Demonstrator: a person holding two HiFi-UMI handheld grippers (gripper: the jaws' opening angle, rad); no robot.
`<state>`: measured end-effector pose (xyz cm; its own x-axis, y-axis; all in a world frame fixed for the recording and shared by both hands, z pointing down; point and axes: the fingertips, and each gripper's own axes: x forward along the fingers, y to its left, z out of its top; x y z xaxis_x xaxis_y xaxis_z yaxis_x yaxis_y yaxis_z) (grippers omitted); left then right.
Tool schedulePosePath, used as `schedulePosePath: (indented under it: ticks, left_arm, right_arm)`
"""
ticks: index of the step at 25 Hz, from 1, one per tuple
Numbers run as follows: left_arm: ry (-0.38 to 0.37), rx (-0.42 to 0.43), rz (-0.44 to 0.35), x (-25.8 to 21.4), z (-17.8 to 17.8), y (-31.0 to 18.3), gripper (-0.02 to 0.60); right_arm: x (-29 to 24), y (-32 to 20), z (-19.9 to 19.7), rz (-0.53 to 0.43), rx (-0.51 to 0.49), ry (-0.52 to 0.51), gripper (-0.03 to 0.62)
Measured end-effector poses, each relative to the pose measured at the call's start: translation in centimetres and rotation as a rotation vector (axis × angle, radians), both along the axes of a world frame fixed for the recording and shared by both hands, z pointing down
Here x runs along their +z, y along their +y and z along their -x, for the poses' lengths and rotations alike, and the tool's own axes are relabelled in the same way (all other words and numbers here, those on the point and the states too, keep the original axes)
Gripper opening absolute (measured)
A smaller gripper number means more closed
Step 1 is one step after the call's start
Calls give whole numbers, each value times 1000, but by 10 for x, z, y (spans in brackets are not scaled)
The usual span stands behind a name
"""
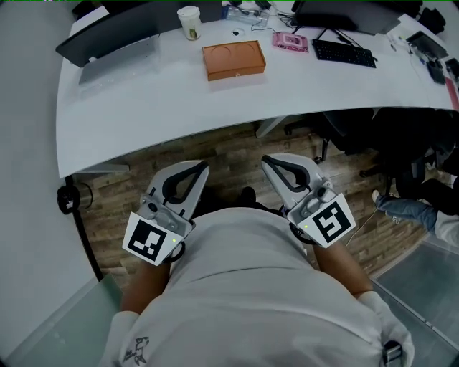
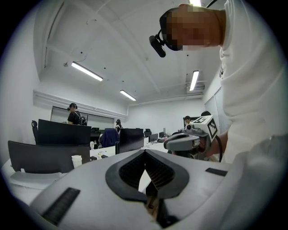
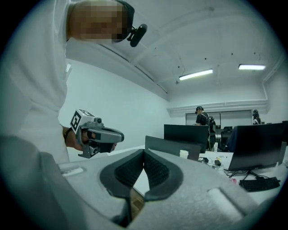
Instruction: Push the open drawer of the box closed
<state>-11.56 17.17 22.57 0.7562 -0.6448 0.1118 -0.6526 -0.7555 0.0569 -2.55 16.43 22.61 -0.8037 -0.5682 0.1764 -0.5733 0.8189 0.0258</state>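
Counter: white, curved front edge, spans the top of the head view. Wood-plank floor shows below its edge.

Box: orange-brown, flat, lies on the counter a little left of centre, well back from the front edge. Two round recesses on its top. Cannot tell from here whether the drawer stands open.

Keyboard: black, right of the box, on the counter. Pink item lies between box and keyboard, set slightly further back. Cup: white, behind the box and to its left.

Left gripper: held close to the person's body, over the floor on the near side of the counter edge, well apart from the box. Jaws pressed together at the tips, nothing between them.

Right gripper: beside the left one, same height, equally far from the box. Jaws pressed together, empty.

Neither gripper touches the counter or the box.
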Motion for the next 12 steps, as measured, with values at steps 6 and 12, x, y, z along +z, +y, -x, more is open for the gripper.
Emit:
schedulePosePath:
  ticks: [6, 12]
  left_arm:
    - [-13, -35, 14, 14, -60, 13, -1]
    - [-11, -58, 26, 14, -90, 25, -2]
  right_arm:
    - [26, 20, -60, 37, -24, -3, 3]
    - [28, 31, -92, 53, -35, -19, 3]
